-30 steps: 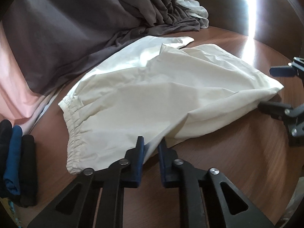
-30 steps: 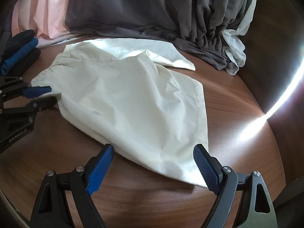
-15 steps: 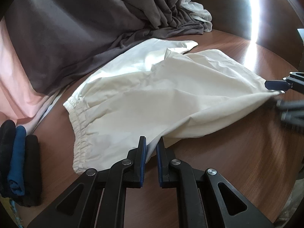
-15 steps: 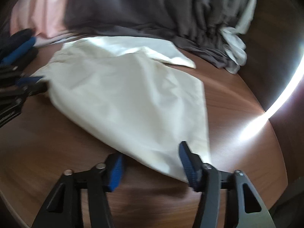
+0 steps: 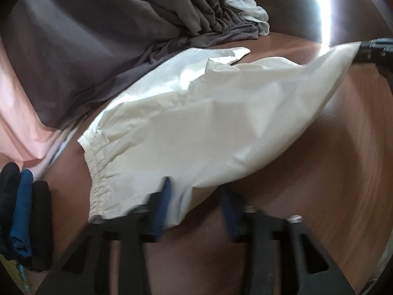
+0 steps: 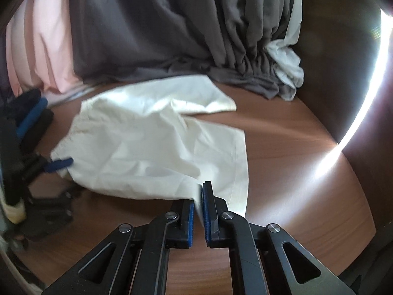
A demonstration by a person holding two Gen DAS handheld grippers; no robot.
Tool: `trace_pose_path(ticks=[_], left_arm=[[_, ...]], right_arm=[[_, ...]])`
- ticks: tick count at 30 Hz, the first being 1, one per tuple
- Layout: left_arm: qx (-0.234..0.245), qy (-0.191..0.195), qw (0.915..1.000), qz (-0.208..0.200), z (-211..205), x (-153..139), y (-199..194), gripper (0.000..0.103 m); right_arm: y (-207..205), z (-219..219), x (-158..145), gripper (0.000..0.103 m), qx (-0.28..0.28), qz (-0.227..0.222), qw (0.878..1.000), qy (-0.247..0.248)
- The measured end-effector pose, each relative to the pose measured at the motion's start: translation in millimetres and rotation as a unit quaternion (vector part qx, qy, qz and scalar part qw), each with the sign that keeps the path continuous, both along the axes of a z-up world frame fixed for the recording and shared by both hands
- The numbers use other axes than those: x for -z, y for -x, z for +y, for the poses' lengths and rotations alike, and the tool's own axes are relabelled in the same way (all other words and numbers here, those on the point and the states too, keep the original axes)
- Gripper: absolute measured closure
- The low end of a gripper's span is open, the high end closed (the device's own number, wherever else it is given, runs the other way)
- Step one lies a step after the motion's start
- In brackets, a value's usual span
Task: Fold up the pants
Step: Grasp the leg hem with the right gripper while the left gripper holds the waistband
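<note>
The cream pants (image 5: 196, 127) lie on the round wooden table (image 5: 343, 172), waistband at the left, legs to the right. In the left wrist view my left gripper (image 5: 196, 204) is open, blurred, at the near waistband corner, with cloth between its pads. In the right wrist view my right gripper (image 6: 199, 209) is shut on the pants (image 6: 147, 147) at the near leg hem and lifts it. The left gripper (image 6: 59, 164) shows at the far left there. The right gripper (image 5: 375, 46) shows at the far right edge of the left wrist view, holding the raised hem.
Grey fabric (image 5: 110, 36) and pink fabric (image 5: 17, 113) hang behind the table. A white cloth (image 5: 248, 7) is bunched at the back. Folded black and blue items (image 5: 22, 211) sit at the table's left edge. Bright glare crosses the right side (image 6: 343, 147).
My right gripper closed on the leg hem and lifted it. My left gripper, nearly shut on the waistband corner before, has opened.
</note>
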State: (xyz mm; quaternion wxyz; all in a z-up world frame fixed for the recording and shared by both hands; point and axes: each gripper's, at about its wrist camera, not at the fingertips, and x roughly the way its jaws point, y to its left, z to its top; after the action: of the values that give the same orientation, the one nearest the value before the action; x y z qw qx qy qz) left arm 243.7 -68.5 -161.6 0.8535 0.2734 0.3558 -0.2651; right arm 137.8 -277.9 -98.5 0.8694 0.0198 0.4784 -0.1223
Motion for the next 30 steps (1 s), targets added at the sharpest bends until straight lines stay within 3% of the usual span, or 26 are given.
trace_pose_path(ticks=[3,10,18,24,30], left_arm=[[-0.001,0.009,1.0000,-0.002,2.7,-6.0,1.0,0.094],[-0.024,0.043,0.9988,-0.005,19.3,-41.5,7.7,0.096],[-0.041,0.029,0.9986,-0.016,22.6,-86.1,31.2,0.096],[-0.038,0.033,0.9987,0.002,22.5,-117.6,35.2,0.097],[-0.018,0.027,0.9992,0.024,15.1,-138.6,12.5,0.097]], right_arm=[[-3.5,-1.1,-9.7,0.096,-0.003,-0.009,1.000,0.011],[-2.3,-4.0,-20.9,0.096,-0.007,-0.010,1.000,0.026],[8.9,-7.9,-44.5,0.099,-0.032,-0.001,0.999,-0.008],[6.8,-11.2,-76.7,0.099,-0.077,0.012,0.997,-0.011],[-34.7,-8.6,-104.8,0.100,-0.161,0.021,0.986,0.032]])
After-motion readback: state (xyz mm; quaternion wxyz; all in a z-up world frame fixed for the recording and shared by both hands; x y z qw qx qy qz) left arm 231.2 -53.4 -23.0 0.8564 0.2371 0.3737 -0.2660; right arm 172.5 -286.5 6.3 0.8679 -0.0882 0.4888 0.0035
